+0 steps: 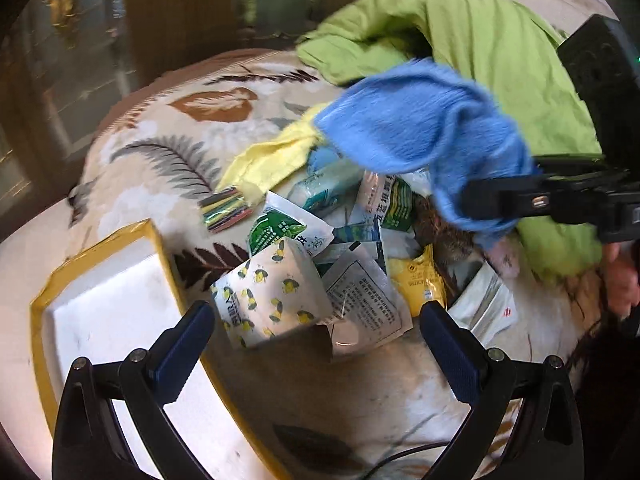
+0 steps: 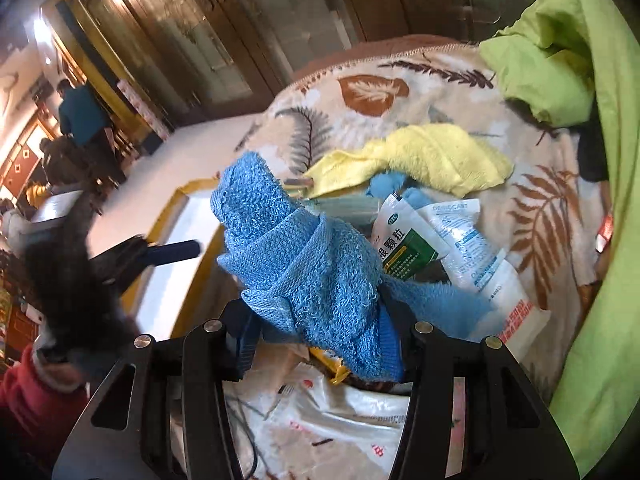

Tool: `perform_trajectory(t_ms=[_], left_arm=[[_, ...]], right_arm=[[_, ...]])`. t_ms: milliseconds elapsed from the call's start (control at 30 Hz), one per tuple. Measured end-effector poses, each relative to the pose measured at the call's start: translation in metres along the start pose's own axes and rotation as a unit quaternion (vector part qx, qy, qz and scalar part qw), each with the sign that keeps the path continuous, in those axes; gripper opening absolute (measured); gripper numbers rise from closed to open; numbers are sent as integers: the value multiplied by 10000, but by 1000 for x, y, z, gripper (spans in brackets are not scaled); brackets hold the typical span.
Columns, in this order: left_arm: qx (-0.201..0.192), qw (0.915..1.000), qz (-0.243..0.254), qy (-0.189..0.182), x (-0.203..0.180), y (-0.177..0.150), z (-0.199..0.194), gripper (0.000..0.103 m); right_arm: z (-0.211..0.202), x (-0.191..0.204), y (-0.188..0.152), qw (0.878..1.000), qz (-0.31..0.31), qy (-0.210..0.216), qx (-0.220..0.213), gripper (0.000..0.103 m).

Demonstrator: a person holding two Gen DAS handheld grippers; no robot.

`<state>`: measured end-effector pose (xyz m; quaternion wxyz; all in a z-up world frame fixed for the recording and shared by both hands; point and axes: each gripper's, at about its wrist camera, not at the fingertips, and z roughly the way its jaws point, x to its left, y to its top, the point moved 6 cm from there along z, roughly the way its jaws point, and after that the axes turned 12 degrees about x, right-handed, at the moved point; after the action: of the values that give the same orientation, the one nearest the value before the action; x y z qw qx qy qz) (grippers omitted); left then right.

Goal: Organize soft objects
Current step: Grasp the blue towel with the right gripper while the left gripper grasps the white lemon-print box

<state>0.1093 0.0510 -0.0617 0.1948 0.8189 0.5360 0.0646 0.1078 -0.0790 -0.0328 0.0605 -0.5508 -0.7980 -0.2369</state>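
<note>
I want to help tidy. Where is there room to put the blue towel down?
Free: the white tray with the yellow rim, and bare blanket beyond the yellow cloth. Crowded: the packet pile under the blue towel, and the green bedding behind.

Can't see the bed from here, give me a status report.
Right claw shut on blue towel, lifted. Left claw open, empty. Packets piled underneath.
</note>
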Motion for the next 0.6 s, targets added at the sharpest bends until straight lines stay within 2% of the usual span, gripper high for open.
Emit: perform_trajectory(t_ms=[133,267,333,433,600], left_arm=[[122,9991,292,-292,5,4,7,102],[450,9962,742,35,5,4,21,102],[649,9943,840,26,7,2,28,101],[805,9914,1032,83,10,1,38,90],[937,9879,1232,54,11,3,44,80]], right_arm=[[-10,1,-3,9998,106,173,-34,50],[-12,-1,-4,9994,209,278,-87,50],[-13,-1,-2,9989,281,356,-96,50],[-13,-4,-1,9986,319,405,-98,50],[-14,-6,-3,9981,400,456,-97,50]])
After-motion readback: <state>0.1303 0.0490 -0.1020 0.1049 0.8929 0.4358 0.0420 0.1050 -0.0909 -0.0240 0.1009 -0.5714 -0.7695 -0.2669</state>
